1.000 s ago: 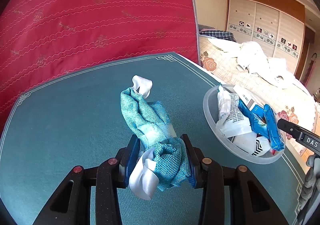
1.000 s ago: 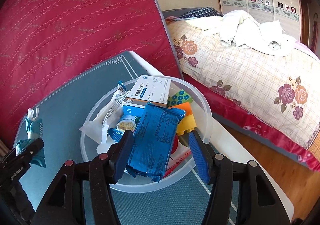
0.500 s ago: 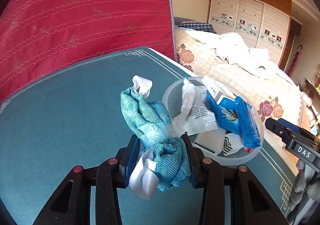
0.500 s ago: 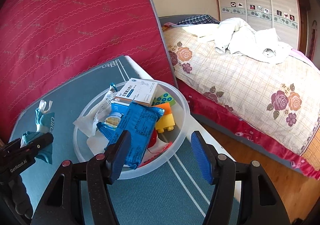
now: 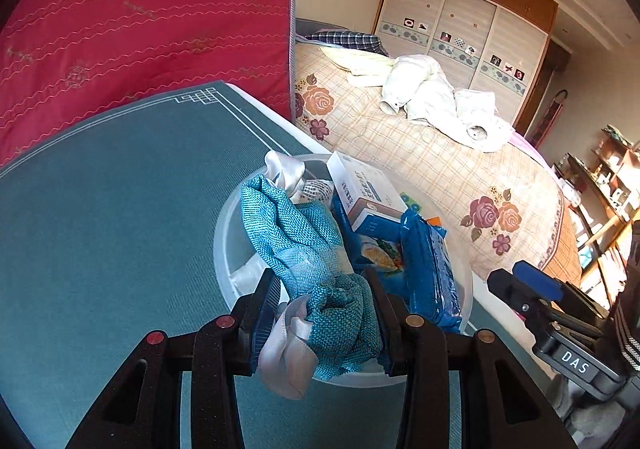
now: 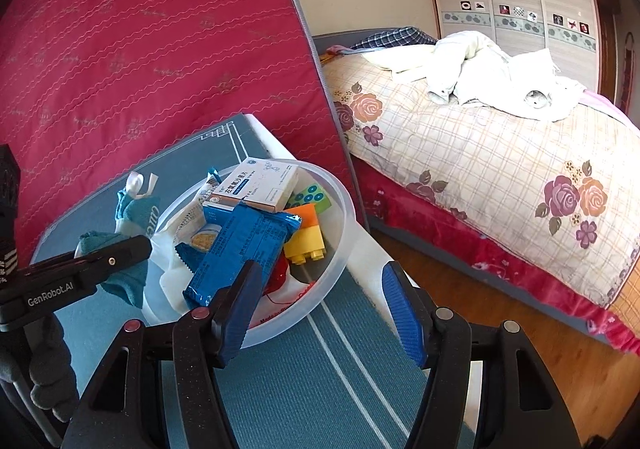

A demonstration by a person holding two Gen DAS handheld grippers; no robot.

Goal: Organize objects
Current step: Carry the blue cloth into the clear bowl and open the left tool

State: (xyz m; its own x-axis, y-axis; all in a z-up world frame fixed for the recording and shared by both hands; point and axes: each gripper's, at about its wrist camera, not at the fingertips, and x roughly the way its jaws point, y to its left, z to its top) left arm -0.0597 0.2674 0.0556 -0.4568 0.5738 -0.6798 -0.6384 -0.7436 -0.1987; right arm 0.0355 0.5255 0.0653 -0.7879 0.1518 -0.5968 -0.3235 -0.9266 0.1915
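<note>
The bed (image 6: 500,169) with its flowery checked cover fills the right side, and a red quilt (image 6: 140,49) hangs behind the counter (image 5: 100,209), which has a teal mat on it. Near the counter's right edge sits a clear plastic bowl (image 6: 340,233) (pretty full): a white medicine box (image 6: 260,181) on top, a blue snack packet (image 6: 244,245) leaning across the middle, a yellow and orange toy block (image 6: 308,237) beside it and a white packet (image 6: 188,217) on the left side. The left tongs (image 5: 320,325) are clenched on a teal cloth bundle (image 5: 296,233) with white ribbon, held over the bowl's near-left part. The right tongs (image 6: 320,309) are released, with nothing between the pads, hanging just at the bowl's near rim.
</note>
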